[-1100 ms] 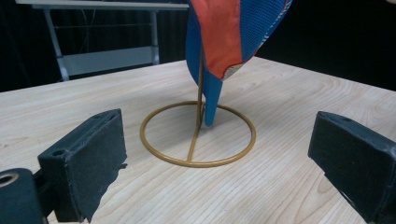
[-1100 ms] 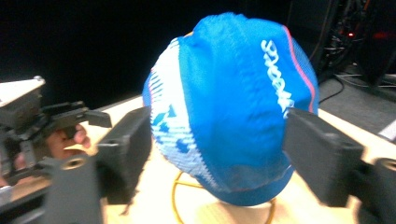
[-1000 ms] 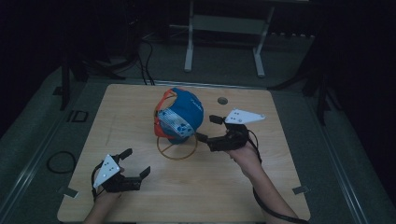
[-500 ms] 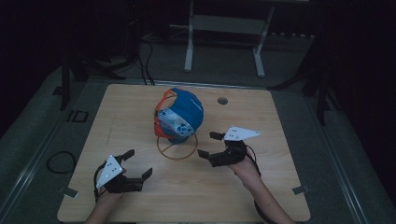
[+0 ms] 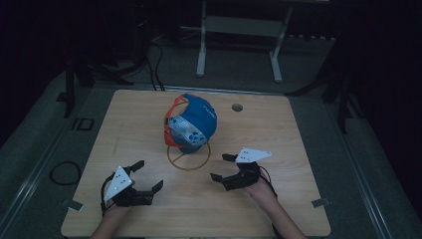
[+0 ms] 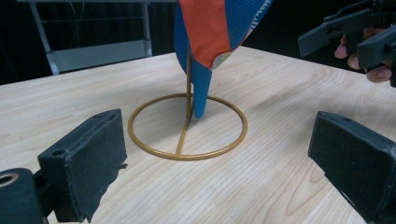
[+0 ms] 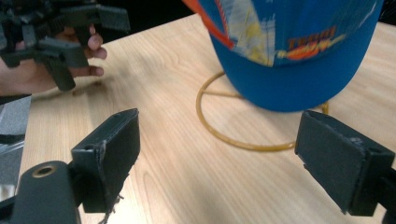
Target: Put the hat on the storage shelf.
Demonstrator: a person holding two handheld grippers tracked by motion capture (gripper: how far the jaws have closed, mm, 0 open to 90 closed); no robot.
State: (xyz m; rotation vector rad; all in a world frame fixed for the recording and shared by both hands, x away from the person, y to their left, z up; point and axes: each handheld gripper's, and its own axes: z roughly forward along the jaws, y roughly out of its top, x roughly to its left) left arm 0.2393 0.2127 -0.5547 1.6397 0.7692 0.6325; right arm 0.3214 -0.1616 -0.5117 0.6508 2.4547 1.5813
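Note:
A blue and orange cap (image 5: 191, 122) hangs on a gold wire stand whose ring base (image 5: 188, 158) rests on the wooden table (image 5: 149, 114). My left gripper (image 5: 147, 175) is open near the front left, holding nothing. My right gripper (image 5: 222, 167) is open right of the ring, also holding nothing. The left gripper view has the ring (image 6: 187, 128) and the cap's orange edge (image 6: 205, 28) ahead of its jaws, with the other gripper (image 6: 355, 30) at top right. In the right gripper view the cap (image 7: 289, 46) hangs over the ring (image 7: 243, 135), and the other gripper (image 7: 56, 32) is at top left.
A round hole (image 5: 237, 107) sits in the table's far right part. A white metal frame (image 5: 239, 30) stands on the floor behind the table. Cables (image 5: 64, 172) lie on the floor at the left.
My right gripper has drawn back from the cap toward the table's front and lowered. The left gripper has barely moved.

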